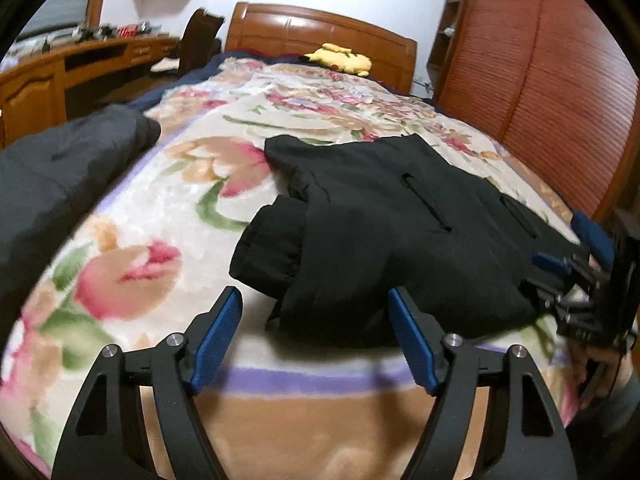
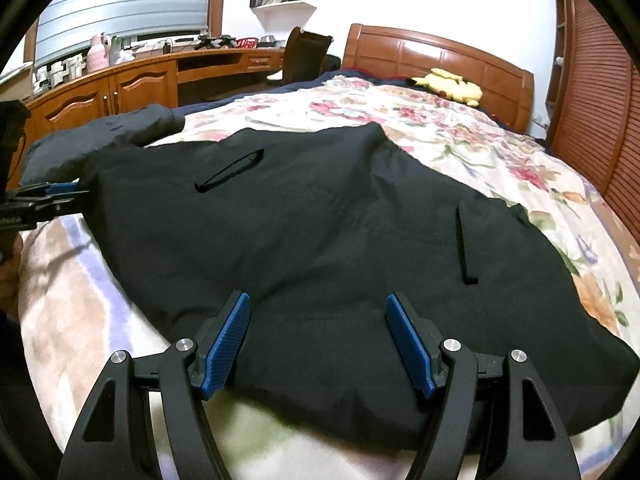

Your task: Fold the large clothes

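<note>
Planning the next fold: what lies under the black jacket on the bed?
The floral blanket shows all around the black jacket, so it lies beneath. Anything else under it is covered.

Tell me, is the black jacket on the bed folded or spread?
Mostly spread: the black jacket lies flat, both pockets showing; one sleeve is bunched beside it.

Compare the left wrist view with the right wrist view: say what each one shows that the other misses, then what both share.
Only the left wrist view shows the black jacket's folded sleeve and the right gripper side-on. Only the right wrist view shows the window blind, the pink flask on the desk and the left gripper at the jacket's edge. Both share the floral blanket, the yellow plush toy, the wooden headboard and a second dark garment.
</note>
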